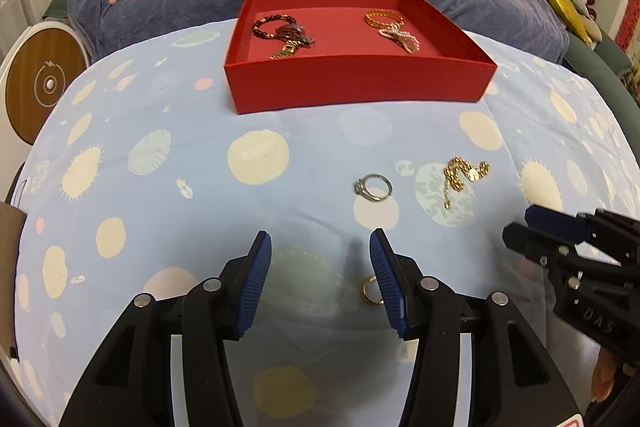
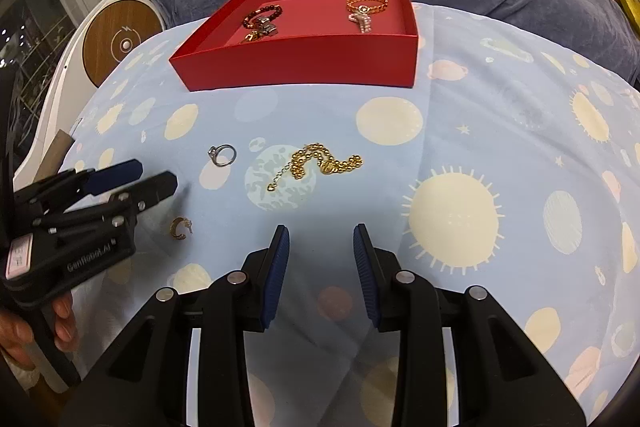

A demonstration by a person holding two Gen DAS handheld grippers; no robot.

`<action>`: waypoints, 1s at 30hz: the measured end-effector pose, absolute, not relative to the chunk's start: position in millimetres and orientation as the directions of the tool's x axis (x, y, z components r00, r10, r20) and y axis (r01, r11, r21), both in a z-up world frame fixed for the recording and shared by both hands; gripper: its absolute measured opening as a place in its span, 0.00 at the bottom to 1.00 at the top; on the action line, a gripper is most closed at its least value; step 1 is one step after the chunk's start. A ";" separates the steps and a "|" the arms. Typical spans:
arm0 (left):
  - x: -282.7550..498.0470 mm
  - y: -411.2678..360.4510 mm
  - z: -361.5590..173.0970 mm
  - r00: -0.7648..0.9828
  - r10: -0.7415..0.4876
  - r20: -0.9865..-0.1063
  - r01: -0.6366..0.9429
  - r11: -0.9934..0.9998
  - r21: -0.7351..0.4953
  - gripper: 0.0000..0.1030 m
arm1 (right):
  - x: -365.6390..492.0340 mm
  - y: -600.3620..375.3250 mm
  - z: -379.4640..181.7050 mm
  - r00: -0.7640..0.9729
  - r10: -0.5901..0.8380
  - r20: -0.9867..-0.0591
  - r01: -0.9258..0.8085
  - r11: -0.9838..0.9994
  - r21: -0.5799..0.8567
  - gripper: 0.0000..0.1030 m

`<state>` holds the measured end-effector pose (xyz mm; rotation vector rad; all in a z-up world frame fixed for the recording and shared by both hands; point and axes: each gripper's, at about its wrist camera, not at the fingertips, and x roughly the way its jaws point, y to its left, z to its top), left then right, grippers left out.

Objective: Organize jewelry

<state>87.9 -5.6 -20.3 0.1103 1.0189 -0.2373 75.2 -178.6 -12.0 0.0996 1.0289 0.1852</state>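
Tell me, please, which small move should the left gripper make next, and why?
Probably lower the left gripper a little onto the small gold ring and close. Its jaws are open and empty, and that ring lies on the cloth just beside its right finger. The silver ring and gold chain lie farther off, also outside the red box.

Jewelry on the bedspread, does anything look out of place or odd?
Three pieces lie loose outside the red box: a silver ring, a gold bead chain in a kinked heap, and a small gold ring beside the left tool. The bracelets in the box overlap in two piles. Nothing looks broken.
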 end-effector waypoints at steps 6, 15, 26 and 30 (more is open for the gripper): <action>78.2 -18.0 -31.3 0.502 -0.123 -0.856 0.277 0.961 0.024 0.47 | 73.3 -185.5 -12.5 0.503 0.183 -0.845 -0.093 0.983 0.157 0.31; 82.5 -30.0 -33.0 0.496 -0.169 -0.852 0.313 0.950 -0.007 0.00 | 70.9 -183.7 -10.8 0.500 0.188 -0.845 -0.096 0.982 0.162 0.31; 109.5 -14.9 -33.1 0.509 -0.149 -0.848 0.241 0.970 -0.026 0.00 | 85.1 -180.3 -10.4 0.502 0.192 -0.843 -0.096 0.981 0.166 0.31; 117.0 -11.0 -33.0 0.521 -0.129 -0.844 0.220 0.975 -0.014 0.00 | 91.7 -177.4 -9.5 0.509 0.194 -0.839 -0.100 0.981 0.166 0.31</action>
